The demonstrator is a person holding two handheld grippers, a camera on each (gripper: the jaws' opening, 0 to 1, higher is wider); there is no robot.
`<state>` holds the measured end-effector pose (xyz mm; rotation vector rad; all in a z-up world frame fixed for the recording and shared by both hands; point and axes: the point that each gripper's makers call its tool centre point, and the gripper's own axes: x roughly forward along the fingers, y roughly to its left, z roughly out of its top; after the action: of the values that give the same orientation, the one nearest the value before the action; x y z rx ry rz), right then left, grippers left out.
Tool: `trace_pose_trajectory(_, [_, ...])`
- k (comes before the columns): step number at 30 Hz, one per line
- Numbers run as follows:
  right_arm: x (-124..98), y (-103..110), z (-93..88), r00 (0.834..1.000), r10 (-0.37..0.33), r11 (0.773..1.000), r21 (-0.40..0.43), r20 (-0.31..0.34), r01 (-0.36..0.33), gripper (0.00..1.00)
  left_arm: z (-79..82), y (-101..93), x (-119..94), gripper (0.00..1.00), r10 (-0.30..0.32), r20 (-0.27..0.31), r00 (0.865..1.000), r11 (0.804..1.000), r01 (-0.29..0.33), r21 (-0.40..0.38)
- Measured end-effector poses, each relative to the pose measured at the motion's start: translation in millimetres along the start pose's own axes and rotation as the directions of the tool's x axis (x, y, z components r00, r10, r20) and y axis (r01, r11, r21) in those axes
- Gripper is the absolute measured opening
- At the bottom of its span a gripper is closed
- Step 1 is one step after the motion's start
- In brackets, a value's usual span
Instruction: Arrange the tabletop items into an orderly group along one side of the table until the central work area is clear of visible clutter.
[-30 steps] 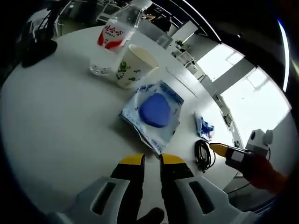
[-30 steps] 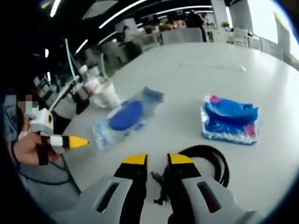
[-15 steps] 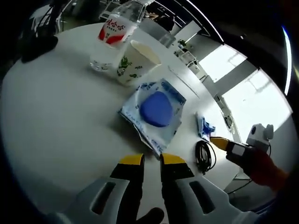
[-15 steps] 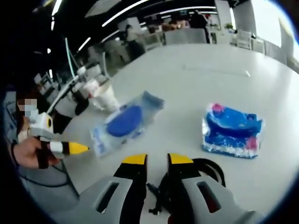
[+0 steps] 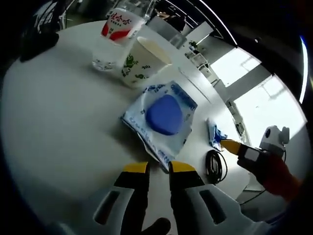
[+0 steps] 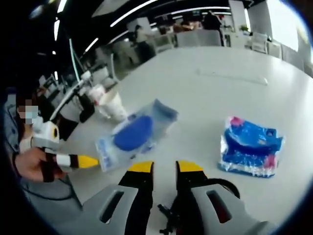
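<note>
In the left gripper view, the left gripper (image 5: 159, 168) hovers low over the white counter (image 5: 54, 112), jaws a narrow gap apart and holding nothing, their yellow tips just short of the near corner of the pouch (image 5: 160, 119), a clear packet with a blue pad inside. To the right lies a coiled black cable (image 5: 214, 165), and beyond it a small blue pack (image 5: 215, 135). The right gripper (image 5: 232, 146) comes in from the right, held in a hand, its yellow tip just over the cable; whether its jaws touch the cable I cannot tell. Past the pouch a paper cup (image 5: 142, 62) stands upright, touching or nearly touching a water bottle (image 5: 115, 39) behind it.

In the right gripper view, the right gripper (image 6: 165, 167) has its jaws slightly parted with nothing seen between them; the cable (image 6: 195, 208) lies partly hidden under and behind them. The pouch (image 6: 134, 133) lies ahead to the left, the left gripper's tip (image 6: 85, 161) at its edge; the pack (image 6: 250, 146) sits apart to the right, the cup (image 6: 111, 103) far back.

Judged from this, little is done: cup and bottle form a pair near one edge, but pouch, pack and cable lie spread across the middle. All three have yet to join the group.
</note>
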<state>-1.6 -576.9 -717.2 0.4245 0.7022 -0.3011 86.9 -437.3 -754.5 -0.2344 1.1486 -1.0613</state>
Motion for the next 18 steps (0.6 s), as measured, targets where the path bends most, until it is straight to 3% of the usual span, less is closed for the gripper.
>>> trace_pose_trajectory(18, [-3, -2, -1.9, 1.000, 0.005, 1.000, 0.011, -0.005, -0.005, 0.17, 3.0, 1.0, 21, 0.10, 0.011, -0.014, 1.000, 0.999, -0.012, -0.045])
